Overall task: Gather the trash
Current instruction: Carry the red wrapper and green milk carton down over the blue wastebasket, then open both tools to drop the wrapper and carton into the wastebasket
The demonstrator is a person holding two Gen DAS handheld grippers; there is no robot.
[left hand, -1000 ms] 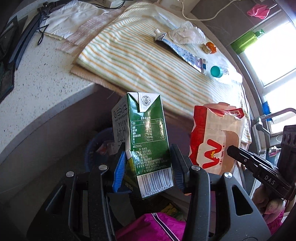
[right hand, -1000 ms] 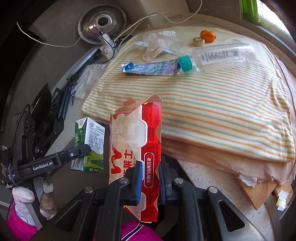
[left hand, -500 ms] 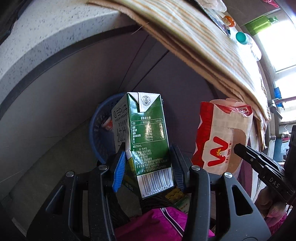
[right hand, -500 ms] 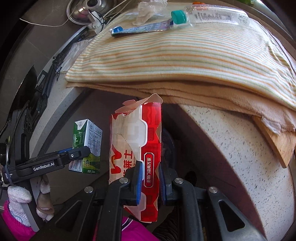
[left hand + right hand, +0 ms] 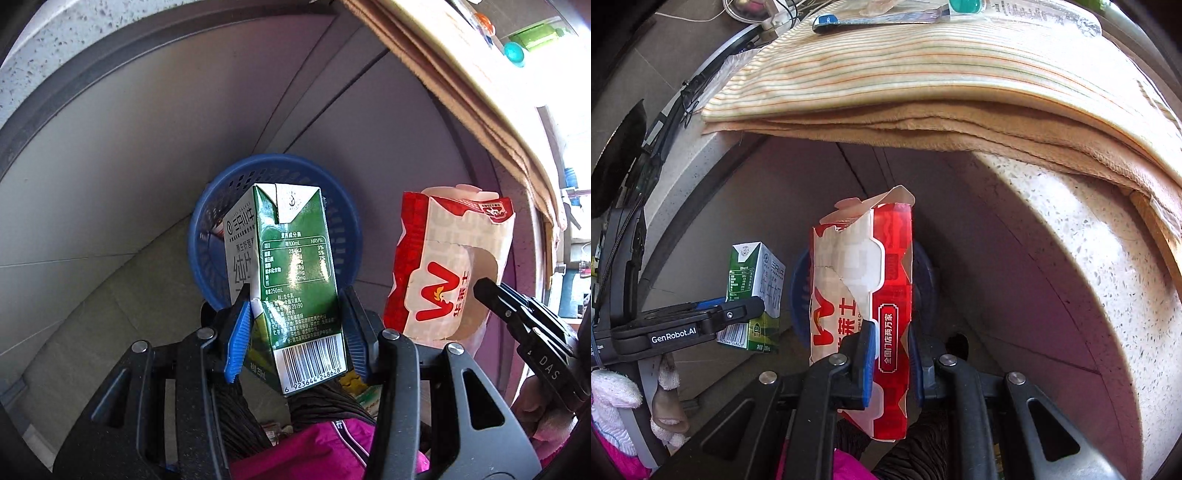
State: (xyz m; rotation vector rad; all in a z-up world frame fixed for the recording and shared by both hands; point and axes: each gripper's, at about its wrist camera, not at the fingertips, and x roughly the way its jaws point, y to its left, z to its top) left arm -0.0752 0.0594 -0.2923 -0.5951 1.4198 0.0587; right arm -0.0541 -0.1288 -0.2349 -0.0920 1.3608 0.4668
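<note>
My left gripper [image 5: 295,332] is shut on a green and white milk carton [image 5: 295,280], held upright in front of a blue round basket [image 5: 343,206] on the floor. My right gripper [image 5: 890,354] is shut on a torn red and white paper box [image 5: 864,295], also upright, with the same blue basket [image 5: 799,295] behind it. In the left wrist view the red box [image 5: 443,273] hangs right of the carton. In the right wrist view the carton [image 5: 757,284] sits left of the box.
A speckled stone counter edge [image 5: 1071,258] overhangs above and to the right, covered by a striped cloth [image 5: 923,74]. On the cloth lie a tube [image 5: 879,18] and a teal-capped bottle [image 5: 964,5]. Grey cabinet doors [image 5: 147,147] stand behind the basket.
Both grippers have dropped from counter height to below the counter edge, carrying the carton and the box. The blue basket is now large and centred behind them.
</note>
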